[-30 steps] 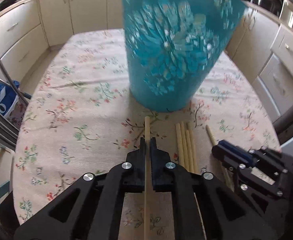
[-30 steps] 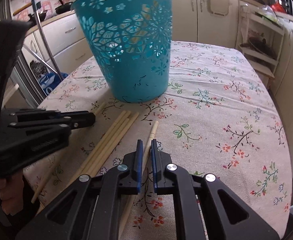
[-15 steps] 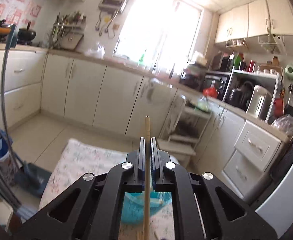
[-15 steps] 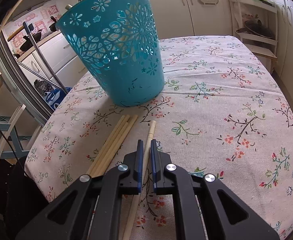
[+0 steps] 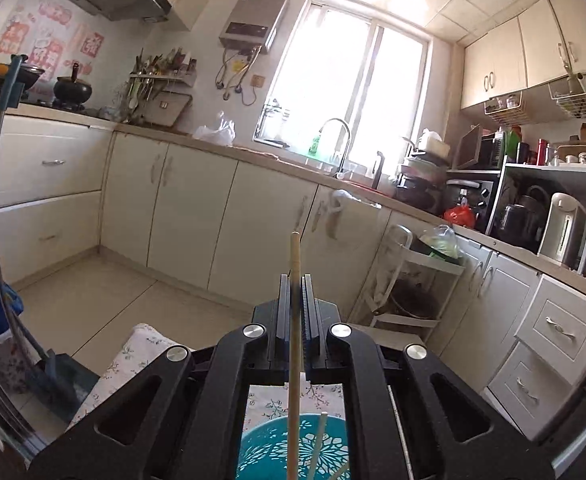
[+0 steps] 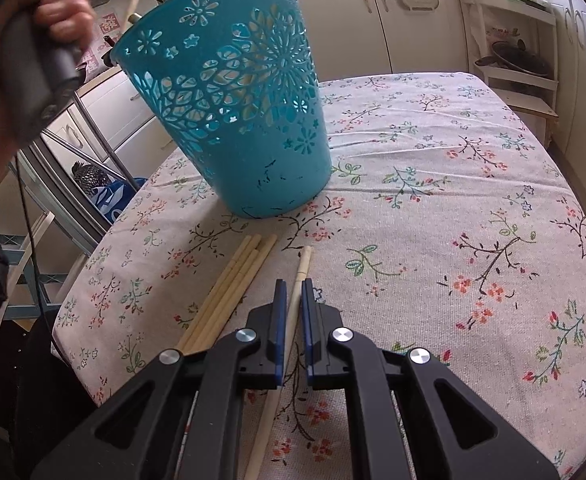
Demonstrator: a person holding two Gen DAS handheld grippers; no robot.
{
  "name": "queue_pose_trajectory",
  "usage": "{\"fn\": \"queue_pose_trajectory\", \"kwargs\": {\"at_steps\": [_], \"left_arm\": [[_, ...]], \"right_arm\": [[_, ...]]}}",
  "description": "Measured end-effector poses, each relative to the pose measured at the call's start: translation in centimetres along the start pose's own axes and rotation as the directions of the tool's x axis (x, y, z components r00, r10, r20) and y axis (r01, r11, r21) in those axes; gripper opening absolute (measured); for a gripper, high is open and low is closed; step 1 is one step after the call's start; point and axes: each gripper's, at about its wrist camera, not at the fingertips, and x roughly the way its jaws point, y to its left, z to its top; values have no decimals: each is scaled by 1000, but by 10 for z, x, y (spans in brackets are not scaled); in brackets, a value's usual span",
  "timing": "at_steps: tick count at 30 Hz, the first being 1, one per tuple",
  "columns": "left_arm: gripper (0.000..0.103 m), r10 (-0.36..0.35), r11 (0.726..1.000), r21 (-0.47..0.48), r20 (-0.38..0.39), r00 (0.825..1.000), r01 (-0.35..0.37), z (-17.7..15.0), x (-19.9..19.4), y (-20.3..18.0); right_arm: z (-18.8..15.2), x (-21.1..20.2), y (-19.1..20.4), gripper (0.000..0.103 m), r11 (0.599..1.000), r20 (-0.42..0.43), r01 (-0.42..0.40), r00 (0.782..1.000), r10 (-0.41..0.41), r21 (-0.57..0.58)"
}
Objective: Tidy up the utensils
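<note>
Up at far left of the right wrist view, a hand (image 6: pixel 59 8) is seen gripping the left gripper's handle above the teal basket (image 6: pixel 233 100), with a pale stick slanting past its rim. On the left wrist view the left gripper (image 5: pixel 294 304) is shown with its fingers (image 5: pixel 283 312) pinching one chopstick (image 5: pixel 294 280), which is carried clear of the table (image 5: pixel 141 344); the basket's open mouth (image 5: pixel 261 448) is visible directly below, between the gripper's arms. The step in hand is judged to be the drop into the basket. For the next move, the stick's lower end needs to be brought over the mouth, the stick tipped steeper, and the grip let go.

Inside the basket, two chopsticks or so (image 5: pixel 320 440) are already seen leaning; an exact count cannot be made.

Further right, on the flowered cloth (image 6: pixel 453 160), a bundle of four chopsticks (image 6: pixel 233 284) is left lying just in front of the basket. Beside it a single chopstick (image 6: pixel 299 280) lies, with the right gripper (image 6: pixel 291 304) set over it, its fingers nearly together on either side of the stick; whether it is truly pinched cannot be told. A lift is called for there once the grip is sure.
</note>
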Motion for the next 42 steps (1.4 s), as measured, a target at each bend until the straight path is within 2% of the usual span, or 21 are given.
{"fn": "queue_pose_trajectory", "kwargs": {"at_steps": [5,11,14,16,17,19,22,24,26,29,34,36,42], "left_arm": [[4,9,1000,6,-13,1000,-9,-10,4,4],[5,12,1000,30,-79,997,-10,-21,6,8],[13,10,998,55,-132,991,-3,-29,4,8],[34,21,997,70,-156,987,-10,-35,-3,9],[51,33,997,78,-166,986,-20,-38,-7,10],[74,77,994,95,-164,983,-62,-43,-22,16],[87,120,988,116,-169,978,-101,-51,-46,27],[91,147,985,120,-184,972,-126,-58,-63,37],[94,164,983,115,-196,967,-144,-65,-76,47],[95,187,980,113,-236,953,-165,-81,-90,62],[95,207,978,85,-344,916,-190,-108,-96,87],[95,207,978,90,-366,907,-187,-114,-97,91],[95,204,979,92,-404,892,-182,-127,-98,102]], "right_arm": [[1,1,1,8,1000,1,4,1000,-4,-13],[1,2,2,8,1000,-2,5,1000,-5,-12],[1,2,3,8,1000,-3,10,1000,-10,-14],[1,2,4,8,1000,-5,13,1000,-13,-18],[1,2,4,8,1000,-7,16,1000,-16,-20],[1,2,6,13,1000,-9,12,1000,-12,-24],[-1,1,12,36,999,-10,-19,1000,18,-44],[-3,-1,21,61,996,-10,-8,1000,8,-84],[-7,-2,29,67,992,-13,34,999,-36,-121],[-10,-6,28,67,994,-5,60,998,-61,-89],[-11,-10,23,68,992,-13,111,994,-112,-56],[-12,-12,22,74,993,-21,112,993,-113,-30],[-12,-10,30,74,984,-34,177,983,-178,-31]]}}
